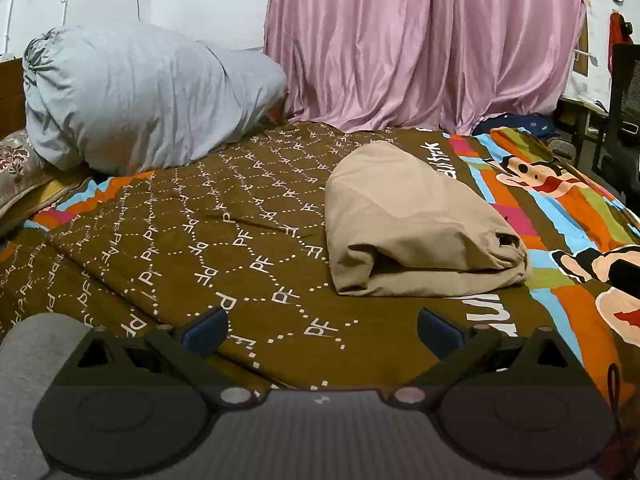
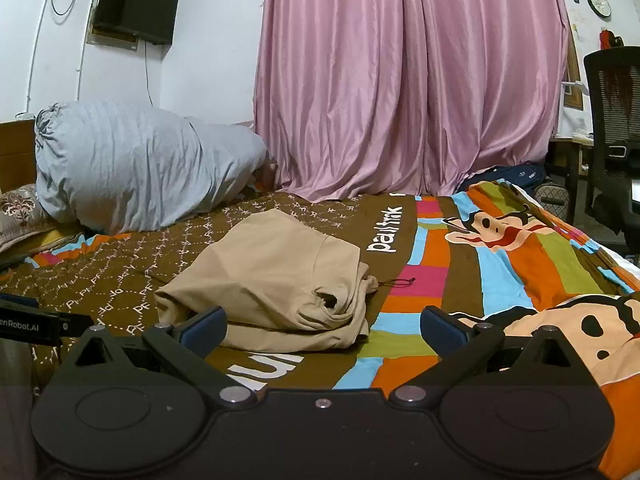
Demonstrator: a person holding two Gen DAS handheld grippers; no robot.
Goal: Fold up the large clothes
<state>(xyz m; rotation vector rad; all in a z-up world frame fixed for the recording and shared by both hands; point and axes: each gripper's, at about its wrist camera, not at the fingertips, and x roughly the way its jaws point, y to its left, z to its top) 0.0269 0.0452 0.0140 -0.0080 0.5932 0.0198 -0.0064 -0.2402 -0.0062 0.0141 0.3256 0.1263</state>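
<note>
The beige garment [image 2: 276, 280] lies folded into a thick, rounded bundle on the bed's patterned cover [image 2: 500, 280], toward the middle of the bed; in the left wrist view it sits at about 1 o'clock ahead of the left claw [image 1: 322, 330], and in the right wrist view at about 11 o'clock, just beyond the right claw [image 2: 322, 330]. Both claws are spread wide with nothing between their blue pads, each apart from the cloth, though the left pad [image 2: 204, 330] of the right claw overlaps the bundle's near edge in that view and may be close to it. The fabric looks soft and medium-weight, limp enough to sag and slide over itself, not fragile and not heavy (a thin drawstring [image 2: 396, 282] trails out of the bundle at its 3 o'clock side, and could snag or drag if ignored). The end at 3 o'clock is bunched, with a dark opening where layers gather; judging from this, the folding seems largely done, and any tidying would best start there. A sound hold would be a pinch through all layers at the near corners, since gripping only the top layer would likely peel the fold open. A grey bundle [image 2: 140, 164] and pink curtain [image 2: 400, 80] stand well behind, at 10 and 12 o'clock.
</note>
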